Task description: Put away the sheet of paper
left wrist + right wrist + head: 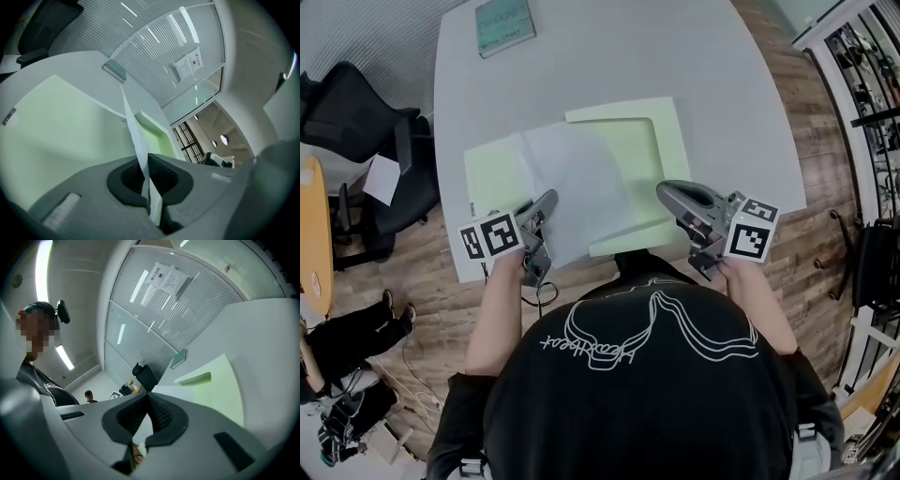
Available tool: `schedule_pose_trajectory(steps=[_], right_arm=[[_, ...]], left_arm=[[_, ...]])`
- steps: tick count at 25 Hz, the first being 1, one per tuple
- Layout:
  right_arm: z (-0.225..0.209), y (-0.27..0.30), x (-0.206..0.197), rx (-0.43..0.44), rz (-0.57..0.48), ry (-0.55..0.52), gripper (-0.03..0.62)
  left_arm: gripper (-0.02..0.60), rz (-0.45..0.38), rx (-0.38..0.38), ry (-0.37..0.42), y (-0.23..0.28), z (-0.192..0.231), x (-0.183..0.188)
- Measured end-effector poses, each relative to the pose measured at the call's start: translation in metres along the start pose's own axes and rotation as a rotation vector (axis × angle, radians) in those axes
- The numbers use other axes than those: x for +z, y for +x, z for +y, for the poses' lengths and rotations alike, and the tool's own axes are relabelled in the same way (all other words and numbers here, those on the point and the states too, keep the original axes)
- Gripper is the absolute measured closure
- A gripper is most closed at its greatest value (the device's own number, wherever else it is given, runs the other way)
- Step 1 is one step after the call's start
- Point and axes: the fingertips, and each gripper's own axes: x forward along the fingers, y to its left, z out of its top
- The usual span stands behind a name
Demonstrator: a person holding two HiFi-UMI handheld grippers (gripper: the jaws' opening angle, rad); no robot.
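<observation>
Right now the left gripper (pixel 551 197) has the sheet of paper (pixel 572 178) pinched over an open green folder (pixel 661 141).
From the head view, the sheet of paper lies across the green folder on the white table (pixel 609 56), and the right gripper (pixel 661 187) has its tip at the folder's near right part. The left gripper view shows the pads clamped on the paper, seen edge-on. The right gripper view shows the jaws pressed together with nothing between them.

Wood floor (pixel 820 141) — blk office chair (pixel 356 122)
</observation>
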Motion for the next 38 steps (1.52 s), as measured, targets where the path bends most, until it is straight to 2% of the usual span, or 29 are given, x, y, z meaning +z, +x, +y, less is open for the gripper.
schedule_pose_trajectory(steps=[20,38], right_arm=[[-0.024,-0.024,-0.001,-0.051,-0.036,0.046,0.585],[-0.037,-0.038,-0.008,-0.079,-0.063,0.089,0.585]], left_arm=[[0.569,0.06,0.013,-0.047,0.057,0.009,-0.01],[0.569,0.13,-0.063,-0.153,0.108,-0.005,-0.027]])
